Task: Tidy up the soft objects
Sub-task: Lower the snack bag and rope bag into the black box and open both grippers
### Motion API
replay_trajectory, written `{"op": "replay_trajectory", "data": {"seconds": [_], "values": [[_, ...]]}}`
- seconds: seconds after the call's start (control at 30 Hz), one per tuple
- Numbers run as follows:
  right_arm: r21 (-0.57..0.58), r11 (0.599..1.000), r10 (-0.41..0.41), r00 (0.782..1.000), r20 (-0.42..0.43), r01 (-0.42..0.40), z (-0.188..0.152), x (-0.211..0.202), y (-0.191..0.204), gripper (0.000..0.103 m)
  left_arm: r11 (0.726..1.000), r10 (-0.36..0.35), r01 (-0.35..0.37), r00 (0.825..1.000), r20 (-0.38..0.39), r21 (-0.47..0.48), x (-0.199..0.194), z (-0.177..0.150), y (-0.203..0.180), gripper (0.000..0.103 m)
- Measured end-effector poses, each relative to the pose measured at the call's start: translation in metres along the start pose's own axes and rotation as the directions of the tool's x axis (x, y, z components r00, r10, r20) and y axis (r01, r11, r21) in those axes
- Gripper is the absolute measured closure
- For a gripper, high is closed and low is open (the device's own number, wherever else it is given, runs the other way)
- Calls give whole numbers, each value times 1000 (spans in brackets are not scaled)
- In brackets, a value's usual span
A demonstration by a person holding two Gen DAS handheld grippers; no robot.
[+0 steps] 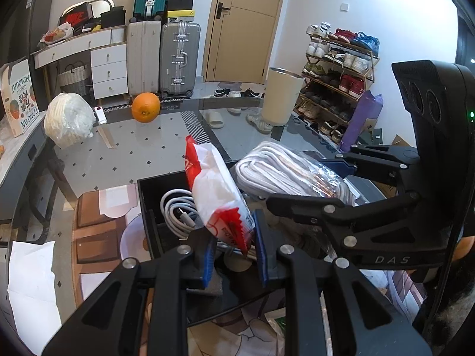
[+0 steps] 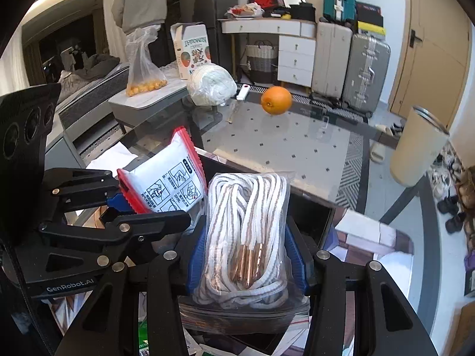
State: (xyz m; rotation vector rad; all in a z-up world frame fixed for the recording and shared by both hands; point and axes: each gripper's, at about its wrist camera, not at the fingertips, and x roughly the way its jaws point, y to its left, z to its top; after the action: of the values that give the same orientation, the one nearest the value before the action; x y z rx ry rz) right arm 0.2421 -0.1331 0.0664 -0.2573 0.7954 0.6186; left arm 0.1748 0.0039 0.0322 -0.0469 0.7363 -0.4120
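Glass table [image 2: 311, 154] spreads across both views, its top bearing an orange [image 2: 276, 100], a cup [image 2: 415, 145], and a wrapped white bundle [image 2: 211, 84] near the far edge. Nearer, at the table's front, sits a black box [image 1: 154, 207] with a coiled white cable [image 1: 178, 213] lying inside.

Above the box, both grippers are loaded. Right gripper [image 2: 246, 262] is clamped on a clear bag of cord [image 2: 248, 231] — white rope with copper-coloured tips. The bag stands upright between the blue pads, filling the gap from side to side, its zip edge hanging below the fingers and most of the coil rising above them. In the left view this bag [image 1: 285, 175] shows just right of the other load, over the box's right part.

Left gripper [image 1: 234, 255] pinches a red-and-white packet [image 1: 213, 187] by its serrated lower edge. Only that red corner sits between the pads; the rest of the packet tilts up and away from the fingers, over the cable in the box. From the right view the packet's printed back [image 2: 166, 184] faces the camera, just left of the cord bag — whether the two touch I cannot tell.
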Motion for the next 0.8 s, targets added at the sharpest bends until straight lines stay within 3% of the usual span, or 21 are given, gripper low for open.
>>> {"op": "replay_trajectory", "data": {"seconds": [0.17,0.37,0.5,0.6,0.8], "values": [[-15,1000,4,1000,26,-4,1,3,4,54,1000,5,-5,1000,1,-11,-2,-1,5,82],[-26,999,-29,998,57,31,-3,-11,5,27,1000,6,-6,1000,8,-15,-6,-2,5,82],[-6,998,-58,995,84,59,-6,-30,-5,25,1000,8,-8,1000,9,-14,-8,-4,4,82],[32,992,-126,991,43,124,-12,-30,-20,20,1000,5,-5,1000,6,-14,-7,-4,3,82],[31,986,-162,987,-6,162,-10,-12,-18,14,1000,0,0,1000,1,-8,-6,-3,2,82]]}}
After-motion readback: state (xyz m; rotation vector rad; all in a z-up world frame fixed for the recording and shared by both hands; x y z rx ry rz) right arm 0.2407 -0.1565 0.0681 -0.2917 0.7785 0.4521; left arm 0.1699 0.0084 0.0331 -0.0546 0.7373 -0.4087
